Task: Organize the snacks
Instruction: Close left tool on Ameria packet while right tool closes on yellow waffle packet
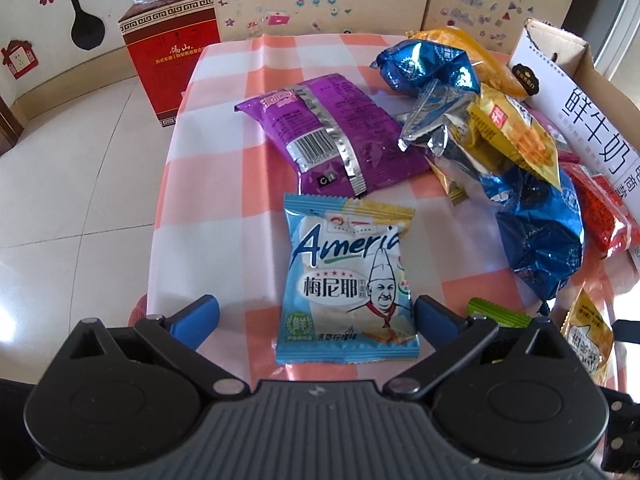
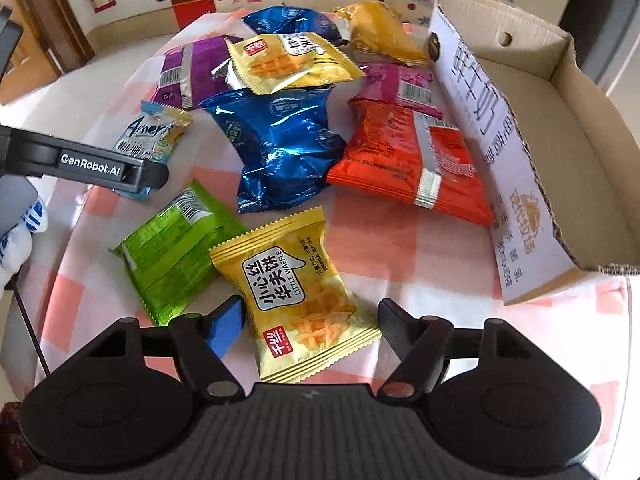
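My left gripper (image 1: 316, 320) is open, its blue fingers on either side of a light blue "America" snack packet (image 1: 346, 280) lying flat on the checkered tablecloth (image 1: 224, 184). My right gripper (image 2: 312, 320) is open around a yellow "Little Waffle" packet (image 2: 298, 296). The blue packet also shows in the right wrist view (image 2: 154, 136), partly behind the left gripper's arm (image 2: 92, 164). An open cardboard box (image 2: 532, 128) stands to the right of the packets.
Other packets lie in a loose pile: purple (image 1: 332, 132), shiny blue (image 2: 280, 148), red (image 2: 404, 160), green (image 2: 176, 248), orange (image 2: 380, 32) and another yellow waffle packet (image 2: 288, 62). A red carton (image 1: 172, 60) stands on the tiled floor beyond the table.
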Available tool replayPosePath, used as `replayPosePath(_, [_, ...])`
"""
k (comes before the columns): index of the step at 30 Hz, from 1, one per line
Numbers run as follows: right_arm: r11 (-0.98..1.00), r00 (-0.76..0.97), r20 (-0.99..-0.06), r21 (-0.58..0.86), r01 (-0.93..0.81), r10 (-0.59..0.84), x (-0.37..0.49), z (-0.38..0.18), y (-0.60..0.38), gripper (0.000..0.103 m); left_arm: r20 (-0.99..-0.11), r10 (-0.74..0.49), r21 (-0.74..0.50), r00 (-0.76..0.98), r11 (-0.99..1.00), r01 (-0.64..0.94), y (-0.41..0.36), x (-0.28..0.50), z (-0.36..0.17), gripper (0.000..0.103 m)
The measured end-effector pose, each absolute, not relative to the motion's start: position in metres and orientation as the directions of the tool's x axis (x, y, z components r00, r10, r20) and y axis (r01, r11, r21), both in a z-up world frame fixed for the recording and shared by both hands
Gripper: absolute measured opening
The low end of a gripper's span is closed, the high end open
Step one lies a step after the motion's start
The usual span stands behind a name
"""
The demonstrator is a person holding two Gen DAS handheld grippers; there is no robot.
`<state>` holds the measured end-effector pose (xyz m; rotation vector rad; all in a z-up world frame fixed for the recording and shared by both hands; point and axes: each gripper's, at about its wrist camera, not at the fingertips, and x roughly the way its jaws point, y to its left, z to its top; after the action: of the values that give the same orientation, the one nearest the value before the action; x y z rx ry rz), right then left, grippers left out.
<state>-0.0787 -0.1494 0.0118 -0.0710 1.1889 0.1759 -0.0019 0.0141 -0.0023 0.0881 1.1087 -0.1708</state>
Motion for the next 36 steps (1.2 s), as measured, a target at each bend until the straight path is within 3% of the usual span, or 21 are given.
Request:
replayPosePath(4, [0.974, 0.354, -0.932, -0.007, -0.226, 0.075, -0.079, 0.007, -0.138, 0.088, -0.894, -0.095, -0.013, 0.439, 0.982, 0.187, 0.014, -0.003, -0.002, 0.103])
replayPosePath(11, [0.975, 0.359, -0.931, -0.015, -0.220, 0.067, -0.070, 0.002, -0.135, 0.088, -0.891, -0.097, -0.009, 0.443, 0.981, 0.196, 0.013, -0.004, -0.001, 0.103])
replayPosePath(19, [0.977, 0.373, -0.925, -0.014, -0.212, 0.067, -0.074, 0.009, -0.140, 0.077, -0.882, -0.093, 0.028, 0.463, 0.968, 0.249, 0.004, -0.009, 0.002, 0.103])
replayPosePath(22, [0.977, 0.378, -0.923, -0.013, -0.214, 0.070, -0.074, 0.010, -0.140, 0.074, -0.878, -0.110, 0.025, 0.466, 0.962, 0.273, 0.001, -0.011, 0.003, 0.097])
replayPosePath(24, [0.975, 0.383, -0.921, -0.014, -0.220, 0.073, -0.074, 0.010, -0.139, 0.071, -0.875, -0.133, 0.008, 0.465, 0.957, 0.289, 0.000, -0.012, 0.004, 0.087])
replayPosePath(28, [0.977, 0.390, -0.918, -0.010, -0.214, 0.076, -0.075, 0.012, -0.140, 0.068, -0.862, -0.140, 0.030, 0.487, 0.946, 0.324, -0.004, -0.018, 0.008, 0.077])
replayPosePath(30, [0.979, 0.395, -0.915, -0.005, -0.205, 0.078, -0.075, 0.013, -0.141, 0.067, -0.857, -0.149, 0.028, 0.494, 0.942, 0.333, -0.004, -0.019, 0.010, 0.064])
replayPosePath(36, [0.983, 0.420, -0.904, 0.005, -0.185, 0.084, -0.074, 0.016, -0.145, 0.066, -0.851, -0.163, 0.019, 0.500, 0.941, 0.338, -0.004, -0.020, 0.011, 0.062])
